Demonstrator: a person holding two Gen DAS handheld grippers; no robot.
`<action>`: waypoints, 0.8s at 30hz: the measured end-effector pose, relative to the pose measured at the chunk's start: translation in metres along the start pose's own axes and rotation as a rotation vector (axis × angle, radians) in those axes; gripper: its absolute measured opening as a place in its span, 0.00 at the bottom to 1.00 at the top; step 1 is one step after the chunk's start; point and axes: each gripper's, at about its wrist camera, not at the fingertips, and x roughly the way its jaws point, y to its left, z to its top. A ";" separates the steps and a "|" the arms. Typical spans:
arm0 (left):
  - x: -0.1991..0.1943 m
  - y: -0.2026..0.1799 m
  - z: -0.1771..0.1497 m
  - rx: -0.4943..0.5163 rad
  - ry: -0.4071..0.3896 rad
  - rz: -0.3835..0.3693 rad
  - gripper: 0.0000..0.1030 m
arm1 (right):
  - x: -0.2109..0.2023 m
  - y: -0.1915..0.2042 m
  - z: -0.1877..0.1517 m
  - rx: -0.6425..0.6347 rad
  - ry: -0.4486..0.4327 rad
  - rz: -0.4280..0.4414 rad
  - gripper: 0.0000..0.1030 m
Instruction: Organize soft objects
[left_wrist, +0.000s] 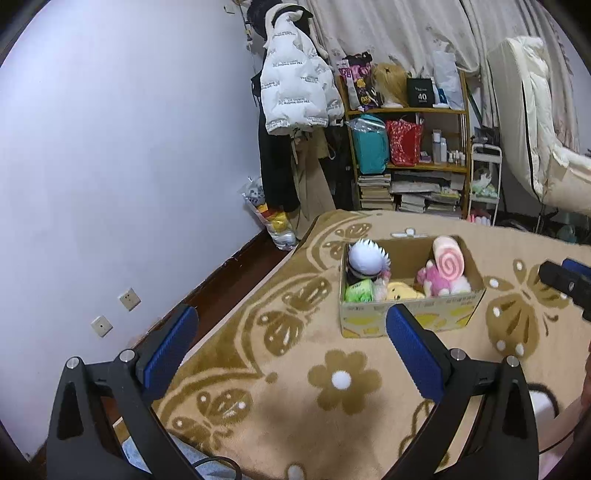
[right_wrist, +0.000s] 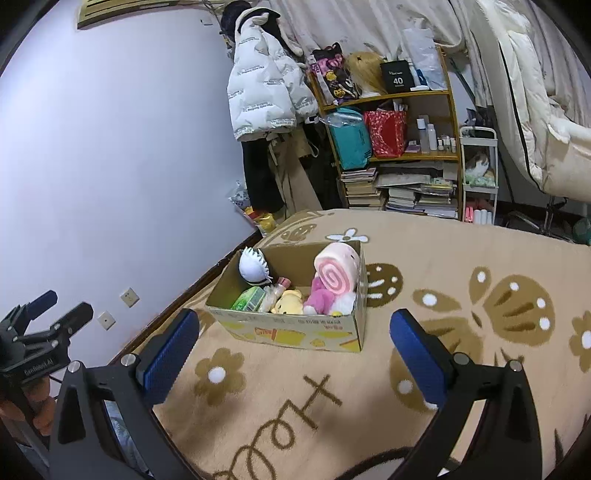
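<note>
Nearest the camera, the left gripper (left_wrist: 288, 354) was held with its blue pads wide apart and nothing between them, above the patterned blanket (left_wrist: 295, 406) covering the bed. The right gripper (right_wrist: 295, 354) was likewise spread and empty, hovering over the same blanket.

The cardboard box (right_wrist: 288, 332) was set ahead of both grippers, toward the bed's far edge and nearer its left side by the wall. From the left gripper it lay forward and slightly to the right; from the right gripper, forward and slightly to the left. Its long axis ran roughly across both views. Neither gripper could be judged clearly nearer.

Inside, from left to right, a white spiky-haired doll (right_wrist: 253, 267) was leaned in the far left corner, a green packet (right_wrist: 249, 299) and a yellow plush (right_wrist: 288, 301) were laid low in front, and a pink plush (right_wrist: 321, 299) sat under a pink swirl-roll cushion (right_wrist: 338, 271) propped at the right end. No soft object was seen loose on the blanket, so the sorting was judged nearly finished.
</note>
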 end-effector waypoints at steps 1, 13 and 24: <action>0.001 -0.001 -0.003 0.005 0.000 0.000 0.98 | 0.001 -0.001 -0.003 0.001 0.000 -0.004 1.00; 0.029 -0.011 -0.016 0.028 0.042 -0.061 0.98 | 0.028 0.000 -0.026 -0.040 0.069 -0.078 1.00; 0.042 -0.022 -0.020 0.061 0.077 -0.078 0.98 | 0.043 -0.005 -0.034 -0.025 0.089 -0.105 1.00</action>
